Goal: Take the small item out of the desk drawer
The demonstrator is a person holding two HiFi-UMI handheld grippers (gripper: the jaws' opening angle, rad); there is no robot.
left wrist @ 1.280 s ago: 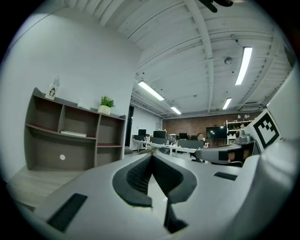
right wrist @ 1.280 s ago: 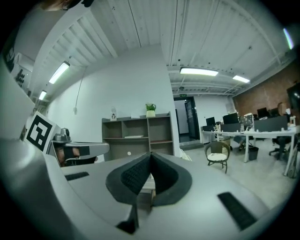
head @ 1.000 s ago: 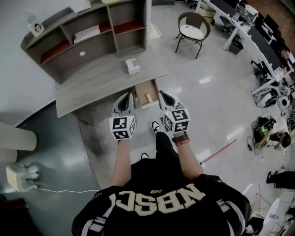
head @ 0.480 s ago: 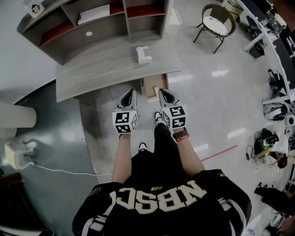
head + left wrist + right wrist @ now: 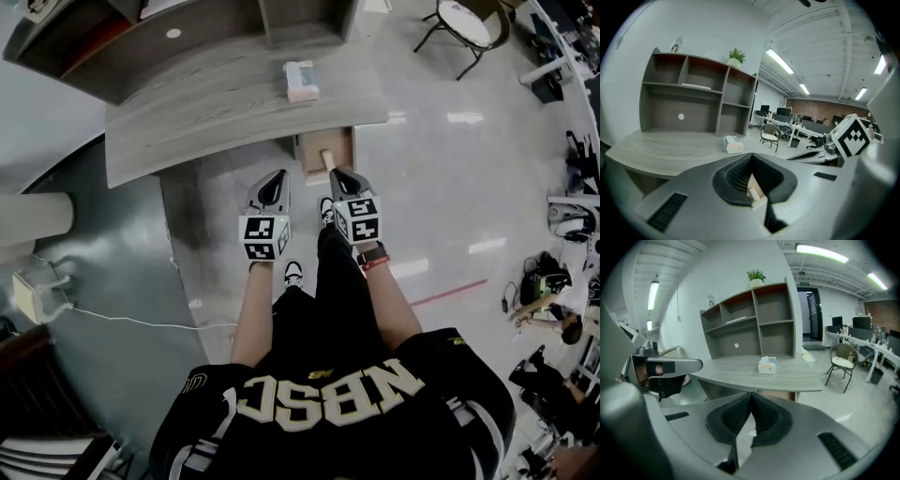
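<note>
Below the grey desk (image 5: 206,112), a wooden drawer (image 5: 312,150) stands pulled out. A small pale block (image 5: 327,160) lies inside it. My right gripper (image 5: 338,174) is shut and empty, its tip just in front of the drawer's front edge. My left gripper (image 5: 277,178) is shut and empty too, a little left of the drawer and over the floor. In the left gripper view the jaws (image 5: 751,155) meet at the tip, and the drawer with the block (image 5: 753,193) shows below them. The right gripper view has the shut jaws (image 5: 751,393) pointing at the desk (image 5: 740,371).
A tissue box (image 5: 301,81) sits on the desk above the drawer. A shelf unit (image 5: 197,23) stands at the desk's back. A chair (image 5: 466,23) stands far right. A white cable (image 5: 141,322) and a small box (image 5: 33,293) lie on the floor at left, beside a pillar (image 5: 33,217).
Both grippers have come closer to the desk, and the right one now sits at the drawer's front. Both stayed shut. The drawer remains pulled out with the block in it.
</note>
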